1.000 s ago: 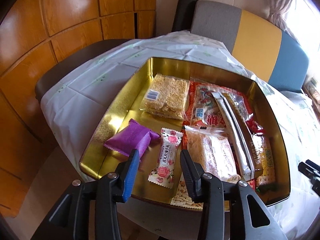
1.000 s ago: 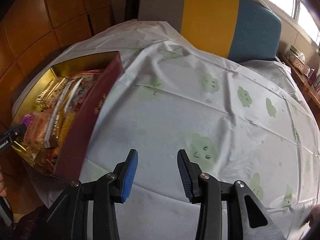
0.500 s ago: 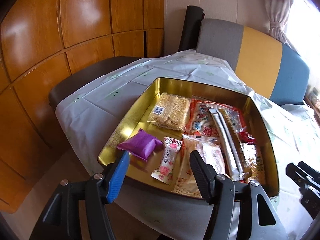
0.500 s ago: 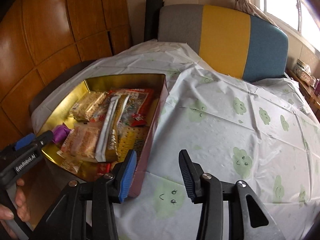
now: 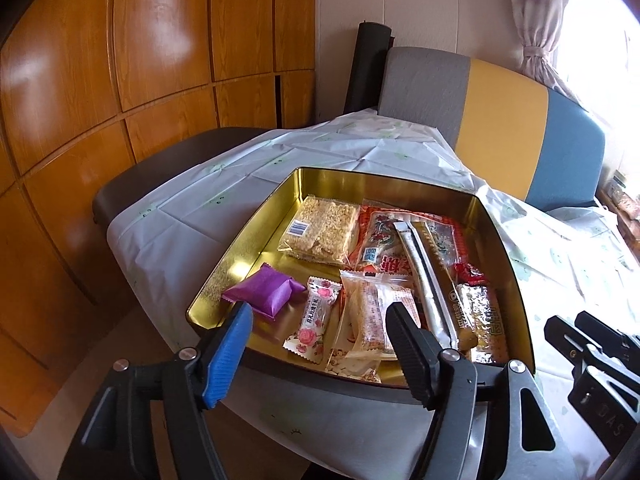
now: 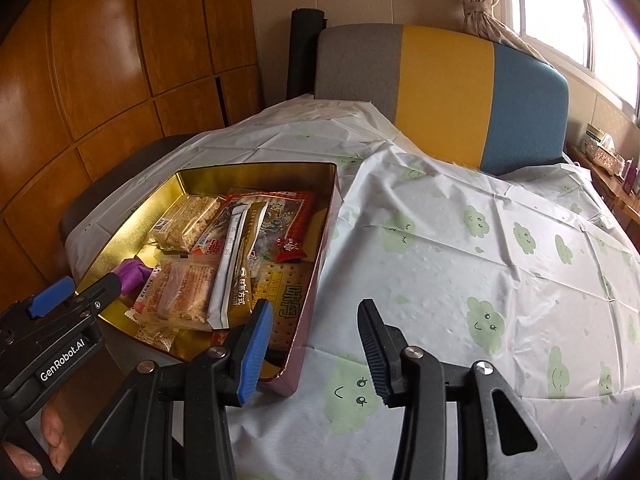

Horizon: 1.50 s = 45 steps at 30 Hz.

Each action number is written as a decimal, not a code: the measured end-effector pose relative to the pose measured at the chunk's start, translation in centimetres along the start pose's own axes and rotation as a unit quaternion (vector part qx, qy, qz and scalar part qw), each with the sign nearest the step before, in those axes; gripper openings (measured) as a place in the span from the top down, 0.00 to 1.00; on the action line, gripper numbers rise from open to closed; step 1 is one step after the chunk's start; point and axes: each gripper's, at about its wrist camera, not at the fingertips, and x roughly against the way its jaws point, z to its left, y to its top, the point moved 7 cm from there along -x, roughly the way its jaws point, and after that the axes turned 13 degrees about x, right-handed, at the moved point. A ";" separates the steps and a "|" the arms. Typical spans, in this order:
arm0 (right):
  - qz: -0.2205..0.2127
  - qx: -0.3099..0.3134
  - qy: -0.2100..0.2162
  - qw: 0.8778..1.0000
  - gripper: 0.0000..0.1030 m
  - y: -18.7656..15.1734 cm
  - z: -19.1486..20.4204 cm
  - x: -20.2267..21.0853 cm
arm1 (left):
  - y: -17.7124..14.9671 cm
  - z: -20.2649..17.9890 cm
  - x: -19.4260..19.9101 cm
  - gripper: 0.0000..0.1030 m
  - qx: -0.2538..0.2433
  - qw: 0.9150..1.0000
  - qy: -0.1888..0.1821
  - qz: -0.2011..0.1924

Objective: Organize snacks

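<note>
While both tools point(image 5: 318, 354) point(image 6: 316, 354) gape empty, the silver sachet point(image 5: 426, 280) lies lengthwise in the tin point(image 5: 236, 248).

Daylight from the window point(image 6: 576, 20) seemingly overexposes it; fisheye bends edges, corners dark.

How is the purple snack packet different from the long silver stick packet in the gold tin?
The purple packet is short and puffy like a pillow; the silver stick packet is long, narrow and flat. The purple packet lies alone on the bare bottom of the gold tin, near the left wall; the silver one rests across other snacks toward the right. Both are sealed and lie inside the tin.
</note>
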 end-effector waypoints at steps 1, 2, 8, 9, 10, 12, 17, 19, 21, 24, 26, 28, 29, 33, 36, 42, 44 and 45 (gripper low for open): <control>-0.001 0.002 0.000 1.000 0.56 0.0 0.1 0.0 | 0.0 0.0 0.1 0.32 -0.001 1.000 -0.001 -0.001; -0.001 0.005 0.000 1.000 0.56 0.1 0.2 0.0 | 0.0 0.0 0.1 0.32 -0.002 1.000 0.001 -0.003; -0.004 0.015 0.002 1.000 0.56 0.2 0.7 0.2 | 0.0 0.0 0.1 0.31 -0.003 1.000 0.000 -0.002; -0.004 0.016 0.001 1.000 0.56 0.2 0.7 0.2 | 0.0 0.1 0.2 0.31 -0.002 1.000 0.000 -0.002; -0.003 0.017 0.001 1.000 0.56 0.1 0.8 0.2 | 0.0 0.1 0.1 0.30 -0.002 1.000 0.000 -0.002; -0.003 0.018 0.001 1.000 0.56 0.1 0.9 0.1 | 0.0 0.1 0.1 0.30 -0.002 1.000 0.000 -0.002; -0.004 0.020 0.001 1.000 0.56 0.1 1.0 0.1 | 0.0 0.1 0.1 0.29 -0.004 1.000 0.000 -0.002; -0.002 0.019 0.002 1.000 0.56 0.0 1.0 0.0 | -0.1 0.1 0.1 0.29 -0.005 1.000 0.000 -0.001; -0.001 0.018 0.003 1.000 0.56 0.0 1.0 0.0 | -0.1 0.1 0.2 0.29 -0.005 1.000 -0.001 -0.002; -0.003 0.019 0.002 1.000 0.56 0.0 1.0 0.1 | 0.0 0.1 0.2 0.29 -0.006 1.000 -0.002 -0.003; -0.005 0.021 0.002 1.000 0.56 0.1 1.0 0.1 | 0.0 0.1 0.2 0.29 -0.006 1.000 -0.003 -0.004; -0.006 0.022 0.002 1.000 0.56 0.1 1.1 0.2 | 0.0 0.1 0.3 0.29 -0.007 1.000 -0.003 -0.004; -0.006 0.022 0.001 1.000 0.56 0.1 1.1 0.2 | 0.1 0.1 0.2 0.29 -0.007 1.000 -0.003 -0.004; -0.006 0.021 0.001 1.000 0.56 0.1 1.0 0.2 | 0.1 0.0 0.3 0.29 -0.008 1.000 -0.004 -0.004; -0.007 0.021 0.001 1.000 0.56 0.1 0.9 0.2 | 0.2 0.0 0.2 0.29 -0.008 1.000 -0.005 -0.003; -0.006 0.021 0.000 1.000 0.56 0.1 0.9 0.1 | 0.1 -0.2 0.1 0.29 -0.011 1.000 -0.006 -0.002; -0.006 0.020 0.001 1.000 0.56 0.0 0.9 0.1 | 0.0 -0.2 0.1 0.29 -0.012 1.000 -0.007 -0.001; -0.005 0.020 0.001 1.000 0.56 0.0 0.8 0.0 | 0.0 -0.3 0.0 0.29 -0.012 1.000 -0.008 0.000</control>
